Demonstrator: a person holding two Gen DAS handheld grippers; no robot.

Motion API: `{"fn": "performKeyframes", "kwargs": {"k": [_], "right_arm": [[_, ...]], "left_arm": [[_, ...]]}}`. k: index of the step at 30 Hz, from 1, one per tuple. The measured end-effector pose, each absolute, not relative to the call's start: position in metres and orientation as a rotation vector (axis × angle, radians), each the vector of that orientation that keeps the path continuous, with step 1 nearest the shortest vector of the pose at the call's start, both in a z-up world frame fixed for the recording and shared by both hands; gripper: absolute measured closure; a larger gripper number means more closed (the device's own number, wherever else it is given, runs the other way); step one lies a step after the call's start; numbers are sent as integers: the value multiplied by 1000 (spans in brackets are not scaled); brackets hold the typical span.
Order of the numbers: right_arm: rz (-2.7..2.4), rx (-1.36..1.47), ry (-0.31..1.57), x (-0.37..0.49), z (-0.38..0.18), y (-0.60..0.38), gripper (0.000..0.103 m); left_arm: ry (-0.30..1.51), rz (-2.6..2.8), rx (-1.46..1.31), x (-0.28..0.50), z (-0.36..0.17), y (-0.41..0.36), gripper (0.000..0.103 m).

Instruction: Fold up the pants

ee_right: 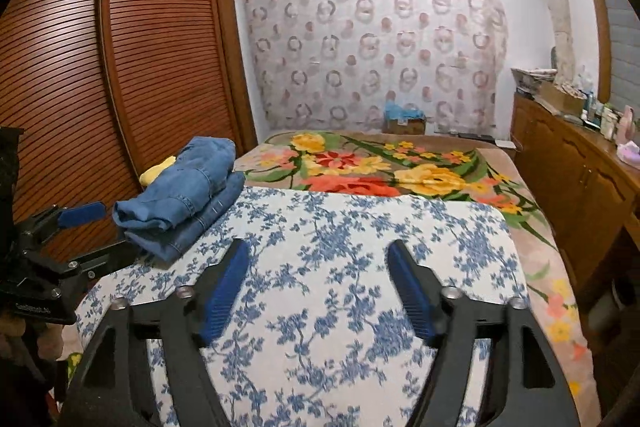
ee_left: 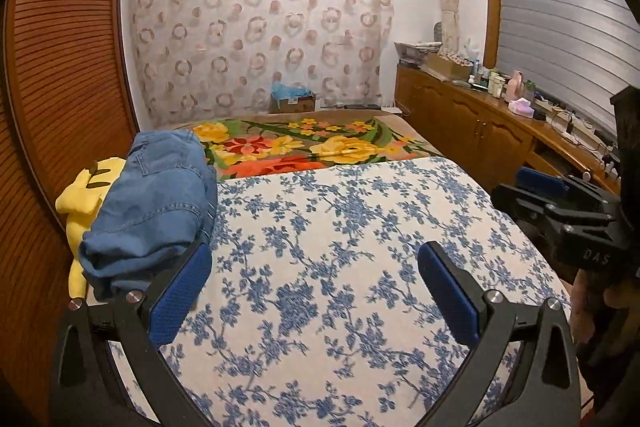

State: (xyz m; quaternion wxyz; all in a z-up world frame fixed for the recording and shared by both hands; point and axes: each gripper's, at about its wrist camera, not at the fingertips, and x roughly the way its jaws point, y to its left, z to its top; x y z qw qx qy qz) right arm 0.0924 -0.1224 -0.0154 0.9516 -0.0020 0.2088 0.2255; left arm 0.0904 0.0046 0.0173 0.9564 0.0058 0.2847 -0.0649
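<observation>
Blue denim pants lie folded in a thick bundle at the left edge of the white cloth with blue flowers, partly on a yellow plush toy. They also show in the right wrist view. My left gripper is open and empty, its left finger just in front of the bundle. My right gripper is open and empty above the cloth, to the right of the pants. The right gripper also shows in the left wrist view, and the left gripper in the right wrist view.
A flowered blanket covers the bed beyond the cloth. A brown slatted wardrobe stands close on the left. A wooden cabinet with bottles and boxes runs along the right. A cardboard box sits at the bed's far end.
</observation>
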Motion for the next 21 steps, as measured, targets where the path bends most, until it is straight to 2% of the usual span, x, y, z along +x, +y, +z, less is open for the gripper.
{"fn": "performKeyframes", "kwargs": {"k": [2,4,21], "right_arm": [[449,-2,427,85,-15,-126,22],[438,3,418,76,-15,-131,14],[390,4,332,25,13,-149,14]], "left_arm": [[579,-135,11,85,16,1,0],[576,-135,14,79,16,-2,0],[487,-133,5,41,50,-11,0]]}}
